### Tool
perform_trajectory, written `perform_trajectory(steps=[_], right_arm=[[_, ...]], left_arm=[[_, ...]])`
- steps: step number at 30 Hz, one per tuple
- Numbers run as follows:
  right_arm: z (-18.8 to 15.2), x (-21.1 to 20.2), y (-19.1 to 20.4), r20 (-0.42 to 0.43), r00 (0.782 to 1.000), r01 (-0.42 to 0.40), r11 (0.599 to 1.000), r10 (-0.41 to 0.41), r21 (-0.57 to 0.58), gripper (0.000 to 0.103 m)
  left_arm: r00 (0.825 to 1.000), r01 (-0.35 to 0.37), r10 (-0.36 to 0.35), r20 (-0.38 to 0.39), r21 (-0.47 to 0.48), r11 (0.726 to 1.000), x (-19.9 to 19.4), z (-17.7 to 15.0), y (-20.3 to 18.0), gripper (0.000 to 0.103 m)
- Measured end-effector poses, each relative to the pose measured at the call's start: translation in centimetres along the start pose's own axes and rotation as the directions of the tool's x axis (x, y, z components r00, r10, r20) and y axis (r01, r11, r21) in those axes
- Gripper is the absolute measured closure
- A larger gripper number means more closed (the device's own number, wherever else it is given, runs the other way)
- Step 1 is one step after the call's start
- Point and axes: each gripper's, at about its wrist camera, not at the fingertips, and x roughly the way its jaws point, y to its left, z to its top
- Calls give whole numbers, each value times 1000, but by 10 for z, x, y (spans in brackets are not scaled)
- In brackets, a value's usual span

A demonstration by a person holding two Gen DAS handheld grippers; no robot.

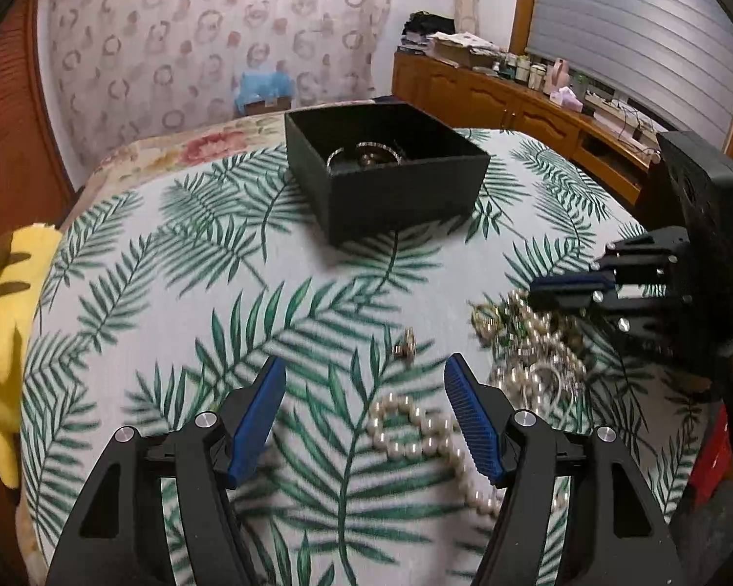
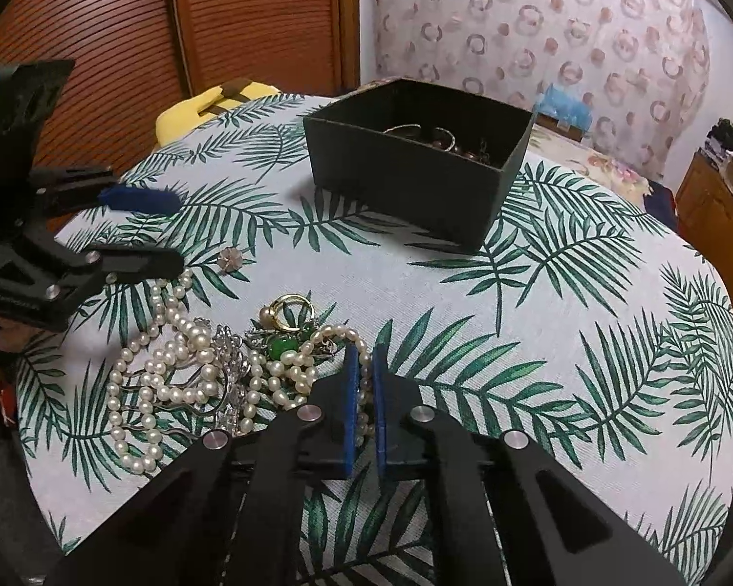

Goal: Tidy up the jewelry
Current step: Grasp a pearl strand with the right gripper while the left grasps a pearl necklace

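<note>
A round table under a palm-leaf cloth [image 2: 562,293] carries everything. Toward its far side stands the open black box [image 2: 415,180], with a few pieces already lying in its bottom. The rest of the jewelry pile [image 2: 220,366] sits on the near part of the cloth, well apart from the box – pearl strands, a silver hair comb, a gold ring [image 2: 293,312] and green stones tangled together.

The right gripper [image 2: 365,371] is nearly clenched, its blue pads pinching a pearl strand [image 2: 364,390] at the pile's edge. The left gripper [image 1: 365,400] stands spread wide above another loop of pearls [image 1: 415,429], holding nothing.

The strands look light and limp but slippery, and likely to drag neighbours along; a pinch across the beads at a free loop, away from the knot, seems safest – the comb is stiff and better taken by its spine.

The right wrist view shows the pile sharply, with ring and stones; the left view blurs it, yet shows the bangles in the box [image 1: 366,154] and a small loose brooch [image 1: 405,347] more plainly
</note>
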Motion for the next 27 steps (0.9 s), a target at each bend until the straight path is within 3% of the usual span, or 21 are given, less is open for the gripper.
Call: perform_trajectory(steps=[9,14,17,21,27], right_arm=[[-2,-1,-2,8,1000,4,1000,-4,3,96],[-3,-1,0,9,1000,9,1000,-9,0,96],[-3,-1,0,9,1000,9,1000,-9,0,96],[-3,-2,1,9,1000,14,1000,-14,-4,96],[-3,-2,0,10,1000,6,1000,-6,3,96]], left_arm=[[1000,-8,8,-6,-15,1000,-8,-13,5,40],[1000,-5,6,-27,14,1000,-5,-14,0,58],[1000,-1,2,-29,21,1000,-2,-13,-3,61],[999,-2,3,-40,43,999,1,-12,-7,77],[998,-9,12,-59,52,999,4,-13,-6,85]])
